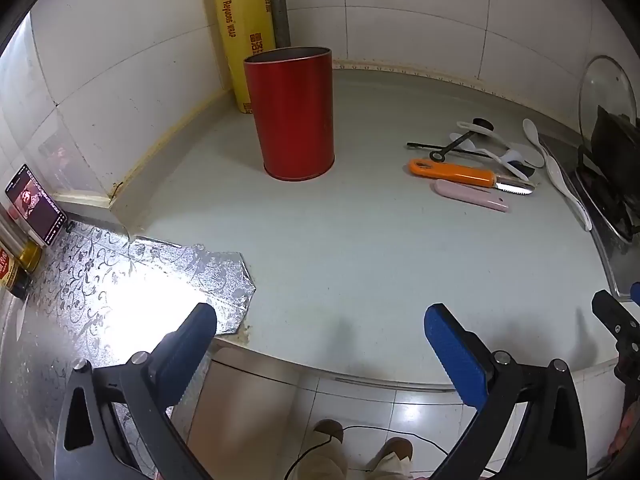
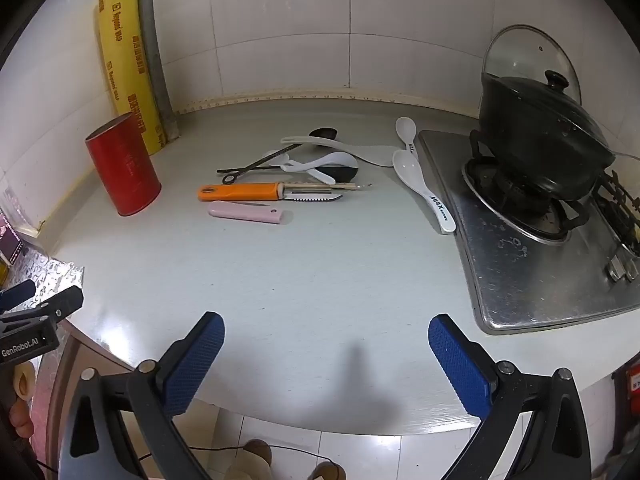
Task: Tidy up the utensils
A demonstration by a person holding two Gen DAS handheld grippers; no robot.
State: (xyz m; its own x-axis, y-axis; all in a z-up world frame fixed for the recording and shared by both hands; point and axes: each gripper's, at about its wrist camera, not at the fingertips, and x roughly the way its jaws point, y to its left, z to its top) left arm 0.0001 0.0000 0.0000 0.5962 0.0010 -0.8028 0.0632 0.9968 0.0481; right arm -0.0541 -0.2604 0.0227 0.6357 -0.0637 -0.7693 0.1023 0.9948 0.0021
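- utensils (image 2: 288,176) lie well ahead of the wide-open, empty right gripper (image 2: 326,354)
- left gripper (image 1: 320,344) also wide open, empty; red canister (image 1: 290,114) ahead
- only the right view shows the black pot (image 2: 536,136) fully

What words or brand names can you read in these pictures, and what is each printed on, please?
"Reynons WRAP": yellow wrap roll.
"MAX": handle of the white spoon beside the stove; also on the smaller spoon.
"GenRobot.AI": left tool.
Phone screen: too small to read.
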